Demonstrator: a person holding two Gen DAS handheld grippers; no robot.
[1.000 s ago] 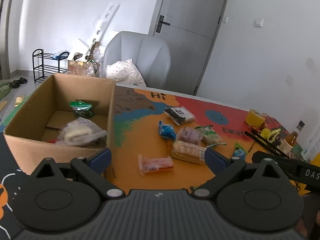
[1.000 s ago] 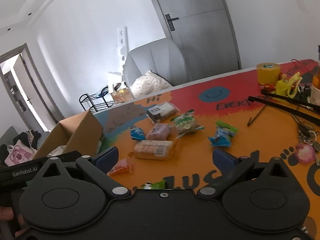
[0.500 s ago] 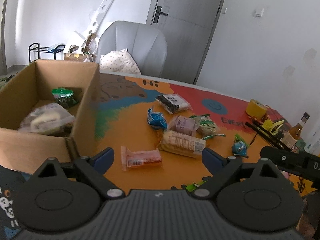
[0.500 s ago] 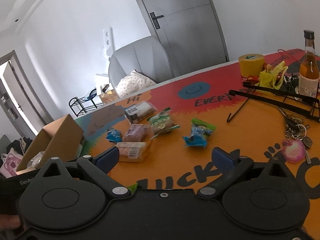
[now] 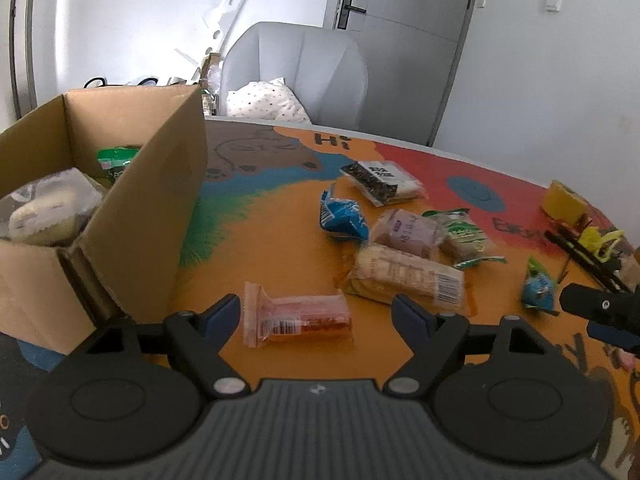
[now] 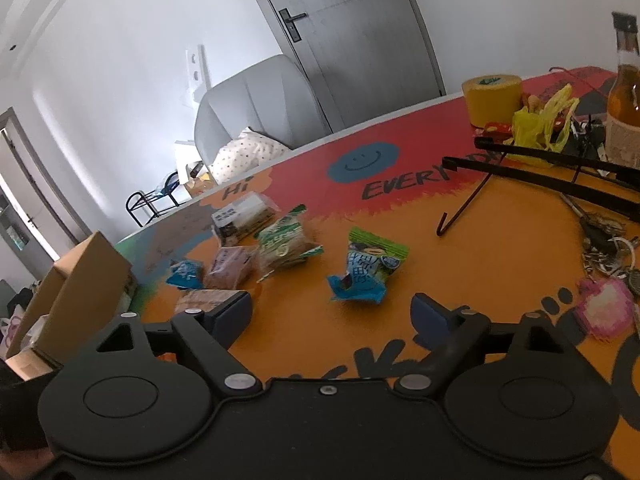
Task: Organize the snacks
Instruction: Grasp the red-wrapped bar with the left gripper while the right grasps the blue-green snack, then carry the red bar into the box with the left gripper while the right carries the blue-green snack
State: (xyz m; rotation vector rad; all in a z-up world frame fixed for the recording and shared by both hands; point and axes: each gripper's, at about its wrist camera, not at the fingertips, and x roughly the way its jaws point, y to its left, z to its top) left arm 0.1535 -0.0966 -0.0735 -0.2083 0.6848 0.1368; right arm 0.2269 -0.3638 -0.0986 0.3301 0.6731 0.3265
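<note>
Both grippers' jaws have just been narrowing, still open and empty; the left gripper (image 5: 316,312) frames the red snack packet (image 5: 298,314), the right gripper (image 6: 332,312) the blue-green candy packet (image 6: 366,270), seemingly bound for the cardboard box (image 5: 132,216).

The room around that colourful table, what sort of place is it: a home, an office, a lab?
Most likely a lived-in home. A grey armchair with a dotted cushion stands behind the table, a shoe rack sits by the wall, and keys lie among the snacks.

White walls, daylit. Grey panelled door (image 5: 404,40) with dark lever handle (image 5: 351,9). Grey armchair (image 5: 304,72) holding dotted cushion (image 5: 266,104). Black wire rack (image 6: 154,204) on floor.
</note>
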